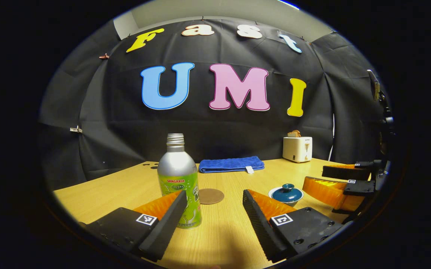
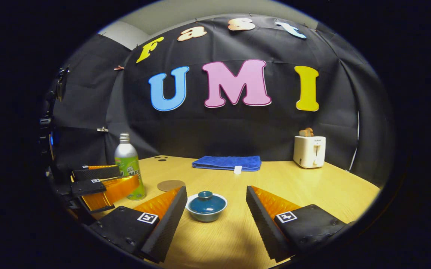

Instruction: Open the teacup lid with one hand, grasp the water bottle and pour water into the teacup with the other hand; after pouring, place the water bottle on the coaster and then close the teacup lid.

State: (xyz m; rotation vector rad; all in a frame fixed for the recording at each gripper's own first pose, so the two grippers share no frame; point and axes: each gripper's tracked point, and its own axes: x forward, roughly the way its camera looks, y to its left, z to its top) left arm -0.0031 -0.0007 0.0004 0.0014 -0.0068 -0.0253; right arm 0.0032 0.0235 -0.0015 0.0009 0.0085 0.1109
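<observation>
In the left gripper view, the left gripper [image 1: 211, 209] is seen with its two fingers spread wide apart above the wooden table [image 1: 99, 194], and nothing is held between them. The water bottle [image 1: 179, 181], a silver metal bottle with a green label and no cap on its threaded neck, is stood upright on the table just behind the left finger, which partly covers its lower edge; no contact between them can be made out. A round brown coaster [image 1: 211, 196] is laid flat just to the right of the bottle. The teacup [image 1: 286, 194], white with a teal lid seated on it, is placed farther right, behind the right finger. The right gripper [image 1: 344, 183] is shown at the right edge, near the teacup, with its fingers parted. A folded blue towel [image 1: 231, 164] and a white toaster [image 1: 297, 148] are set at the back of the table.

In the right gripper view, the right gripper [image 2: 215, 209] is held wide open and empty, with the lidded teacup [image 2: 206, 206] framed between its fingers, untouched by either. The coaster [image 2: 171, 185] is seen behind the left finger, and the water bottle [image 2: 129, 166] stands upright beyond it to the left. The left gripper [image 2: 103, 183] is shown at the left edge, just beside the bottle, its fingers apart. The towel [image 2: 226, 163] and toaster [image 2: 309, 151] are placed along the back.
</observation>
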